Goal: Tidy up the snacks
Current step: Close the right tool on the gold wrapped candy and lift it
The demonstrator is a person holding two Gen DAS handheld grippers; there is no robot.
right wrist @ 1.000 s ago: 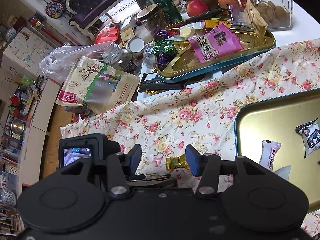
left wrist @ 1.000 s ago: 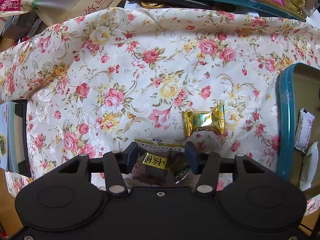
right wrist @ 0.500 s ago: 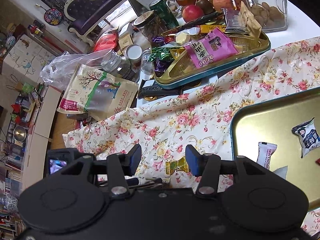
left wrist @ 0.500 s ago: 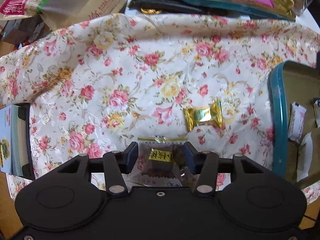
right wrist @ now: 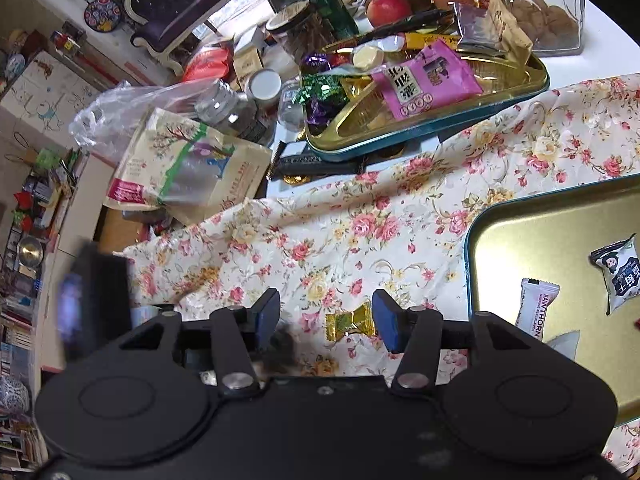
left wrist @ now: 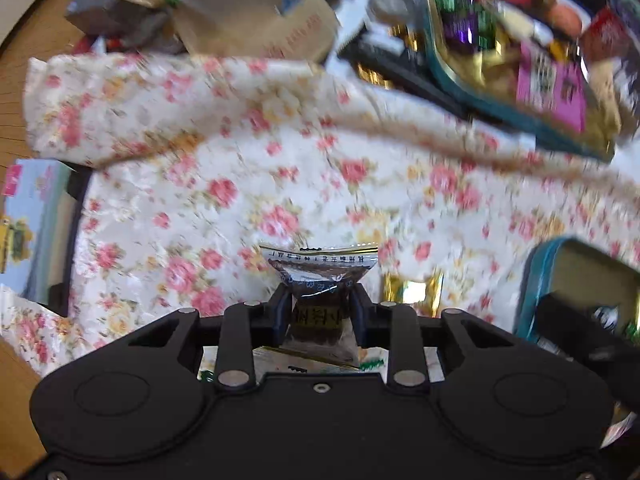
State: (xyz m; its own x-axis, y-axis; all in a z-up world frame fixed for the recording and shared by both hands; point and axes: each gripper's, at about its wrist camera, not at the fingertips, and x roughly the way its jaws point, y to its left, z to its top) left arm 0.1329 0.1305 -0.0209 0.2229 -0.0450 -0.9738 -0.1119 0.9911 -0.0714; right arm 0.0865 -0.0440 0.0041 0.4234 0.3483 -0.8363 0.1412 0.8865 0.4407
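My left gripper (left wrist: 319,310) is closing on a brown snack packet (left wrist: 318,280), held above the floral cloth (left wrist: 240,184); my right gripper (right wrist: 326,320) hangs wide and empty over a gold candy (right wrist: 351,321). The thin, crinkly wrapper could slip free before reaching the tray (right wrist: 532,236).

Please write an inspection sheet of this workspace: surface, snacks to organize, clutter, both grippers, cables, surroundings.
Surface: floral tablecloth, wrinkled.
Job's things: gold-wrapped candy on the cloth; gold tray with teal rim holds a Hawthorn packet and a white packet.
Clutter: second tin tray piled with snacks; resealable pouch; cookie jar; apples.
Grippers: left gripper closing, pads pressing a dark wrapped snack; right gripper open, above the gold candy.
Cables: nothing seen.
Surroundings: crowded shelves, ornate chair.
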